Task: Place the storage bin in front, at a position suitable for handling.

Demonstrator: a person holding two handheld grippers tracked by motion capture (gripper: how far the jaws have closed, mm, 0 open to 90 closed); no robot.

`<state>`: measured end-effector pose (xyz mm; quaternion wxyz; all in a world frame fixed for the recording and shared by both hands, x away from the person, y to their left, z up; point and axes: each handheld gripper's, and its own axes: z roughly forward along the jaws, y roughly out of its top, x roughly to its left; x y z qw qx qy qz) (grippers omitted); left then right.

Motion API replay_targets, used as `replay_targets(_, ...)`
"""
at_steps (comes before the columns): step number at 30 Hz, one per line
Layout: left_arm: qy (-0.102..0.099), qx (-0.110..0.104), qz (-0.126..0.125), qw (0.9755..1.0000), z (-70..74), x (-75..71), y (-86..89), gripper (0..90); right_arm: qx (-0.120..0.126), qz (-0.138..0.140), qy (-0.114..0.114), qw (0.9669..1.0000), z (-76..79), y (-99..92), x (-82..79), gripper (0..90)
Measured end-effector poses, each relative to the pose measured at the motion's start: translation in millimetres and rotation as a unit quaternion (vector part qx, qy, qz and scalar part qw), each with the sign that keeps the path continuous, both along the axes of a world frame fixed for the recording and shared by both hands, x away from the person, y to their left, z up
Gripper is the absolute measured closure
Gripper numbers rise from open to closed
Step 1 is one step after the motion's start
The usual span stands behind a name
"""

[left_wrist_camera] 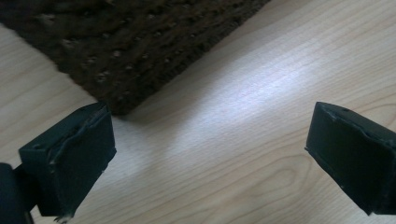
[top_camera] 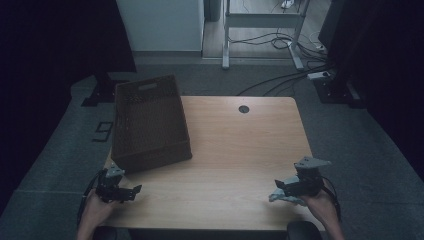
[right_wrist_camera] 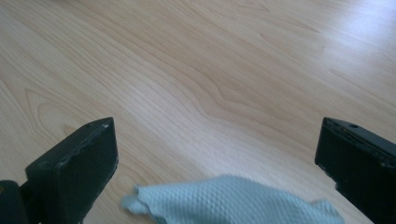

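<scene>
Two hand-held grippers work over a pale wooden table (top_camera: 235, 145). Right gripper (right_wrist_camera: 217, 154): its two black, block-shaped jaws stand wide apart, with matte, slightly rough faces, and nothing is pressed between them. Low between them, at the near edge of the right gripper view, lies a light blue-grey cloth (right_wrist_camera: 233, 200), crumpled, with a fine dimpled weave and a wavy hem; it rests flat on the wood and touches neither jaw. In the high view the right gripper (top_camera: 287, 186) sits at the table's near right corner, a grey three-cornered plate on top, held by the person's right hand (top_camera: 320, 205), and the cloth (top_camera: 285, 198) lies just beneath its jaws.

Left gripper (left_wrist_camera: 208, 140): the jaws are likewise spread, empty, their pad edges slightly ragged, over bare table with straight pale grain. Just beyond the jaw seen at the left of the left gripper view is the corner of a dark brown woven basket (left_wrist_camera: 126, 42), coarse and knobbly in texture. In the high view the left gripper (top_camera: 131, 191) is at the near left corner, held by the left hand (top_camera: 95, 210), near the basket (top_camera: 150, 125), which is rectangular, open-topped, with a slotted handle in its far wall.
</scene>
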<state>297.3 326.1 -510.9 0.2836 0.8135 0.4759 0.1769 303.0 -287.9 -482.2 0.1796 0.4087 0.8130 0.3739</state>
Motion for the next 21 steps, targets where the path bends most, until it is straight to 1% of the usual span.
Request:
replay_targets(2,-0.001,0.0,0.001,1.0,0.7,0.4,1.3,1.2,-0.001,0.003,0.0,1.0,0.7,2.4,1.5,0.0)
replay_targets(3,-0.001,-0.002,-0.003,1.0,1.6,0.9,3.3,0.5,0.0,0.002,-0.001,1.0,1.2,5.1,2.9,0.0)
replay_targets(5,-0.004,-0.007,-0.001,1.0,2.6,2.2,6.1,0.0,0.002,0.005,-0.004,1.0,2.4,10.2,5.7,0.0)
replay_targets(6,-0.009,-0.004,0.0,1.0,3.9,3.9,9.0,0.0,0.004,0.007,-0.006,0.9999,3.6,15.8,8.3,0.0)
replay_targets(9,-0.012,0.003,0.004,0.9999,5.3,5.6,11.8,0.6,0.005,0.019,-0.007,0.9998,5.8,23.9,12.8,0.0)
replay_targets(11,-0.015,0.0,0.006,0.9999,6.6,7.3,14.2,1.9,0.004,0.021,-0.008,0.9997,6.3,26.9,14.4,0.0)
replay_targets(13,-0.018,-0.005,0.01,0.9998,8.9,9.5,16.3,3.4,0.002,0.03,-0.006,0.9995,8.0,35.2,19.5,0.0)
replay_targets(15,-0.02,-0.006,0.01,0.9997,9.6,10.2,16.5,4.7,0.004,0.032,-0.008,0.9994,8.2,37.9,21.2,0.0)
replay_targets(16,-0.022,-0.006,0.014,0.9997,11.3,11.6,16.7,5.9,0.007,0.038,-0.005,0.9993,8.6,43.2,24.8,0.0)
replay_targets(19,-0.025,-0.009,0.013,0.9996,13.1,13.4,17.1,7.5,0.006,0.044,-0.006,0.999,8.1,51.3,29.8,0.0)
replay_targets(20,-0.029,-0.011,0.012,0.9994,14.9,15.4,17.2,8.4,0.004,0.047,-0.006,0.9989,8.2,53.9,31.4,0.4)
replay_targets(21,-0.029,-0.011,0.012,0.9994,14.9,15.4,17.2,10.0,0.004,0.047,-0.006,0.9989,8.2,53.9,31.4,0.4)
